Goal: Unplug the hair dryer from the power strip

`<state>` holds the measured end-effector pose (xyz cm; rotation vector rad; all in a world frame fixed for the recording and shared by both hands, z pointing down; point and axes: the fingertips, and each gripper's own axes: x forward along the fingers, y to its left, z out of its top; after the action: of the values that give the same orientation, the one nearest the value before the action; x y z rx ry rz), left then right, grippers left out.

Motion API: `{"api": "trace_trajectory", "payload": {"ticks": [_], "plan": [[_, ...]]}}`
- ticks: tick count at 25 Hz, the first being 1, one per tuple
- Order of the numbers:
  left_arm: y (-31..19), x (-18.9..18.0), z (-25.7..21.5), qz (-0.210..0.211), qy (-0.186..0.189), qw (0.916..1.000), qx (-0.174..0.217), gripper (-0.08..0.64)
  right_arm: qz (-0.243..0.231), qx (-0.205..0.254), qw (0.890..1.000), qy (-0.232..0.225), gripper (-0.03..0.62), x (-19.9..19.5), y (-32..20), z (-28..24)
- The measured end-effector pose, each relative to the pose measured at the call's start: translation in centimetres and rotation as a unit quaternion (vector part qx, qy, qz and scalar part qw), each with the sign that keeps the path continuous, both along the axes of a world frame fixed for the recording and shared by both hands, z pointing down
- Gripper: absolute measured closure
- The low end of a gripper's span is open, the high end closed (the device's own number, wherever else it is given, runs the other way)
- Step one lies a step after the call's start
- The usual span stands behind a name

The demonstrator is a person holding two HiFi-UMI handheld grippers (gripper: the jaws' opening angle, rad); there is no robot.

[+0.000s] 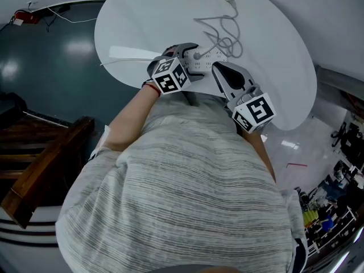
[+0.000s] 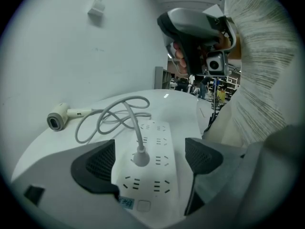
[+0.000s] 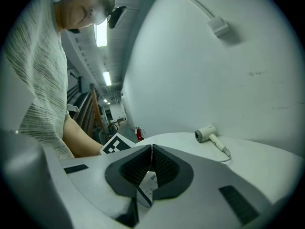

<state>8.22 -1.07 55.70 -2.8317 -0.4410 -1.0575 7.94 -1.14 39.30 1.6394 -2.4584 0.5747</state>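
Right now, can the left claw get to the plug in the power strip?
Probably yes. The left claw is open wide over the power strip, the plug sits between its jaws, and nothing blocks it.

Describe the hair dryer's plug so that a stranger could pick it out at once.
On the rounded white table, a white power strip lies near the person. The plug is the round white one standing in its middle, the only thing plugged in, its cord looping to the hair dryer.

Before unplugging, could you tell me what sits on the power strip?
One white plug, its cord looping to the dryer. Other visible sockets are empty; the left gripper covers the strip's near end.
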Motion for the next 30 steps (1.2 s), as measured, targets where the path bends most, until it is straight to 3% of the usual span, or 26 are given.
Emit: {"api": "trace_trajectory", "payload": {"ticks": [8,22,30], "plan": [[-0.3,-0.3,2.8,0.012,-0.052,0.9983,0.022,0.110,-0.002,-0.005,1.000,0.000,0.566,0.1,-0.3,0.4],[-0.3,-0.4,4.5,0.031,-0.104,0.9927,0.052,0.112,-0.010,-0.025,1.000,0.009,0.566,-0.1,-0.6,1.4],[-0.3,-0.4,4.8,0.037,-0.094,0.9911,0.087,0.114,-0.017,-0.051,0.998,0.025,0.566,-0.2,-0.4,3.1]]}}
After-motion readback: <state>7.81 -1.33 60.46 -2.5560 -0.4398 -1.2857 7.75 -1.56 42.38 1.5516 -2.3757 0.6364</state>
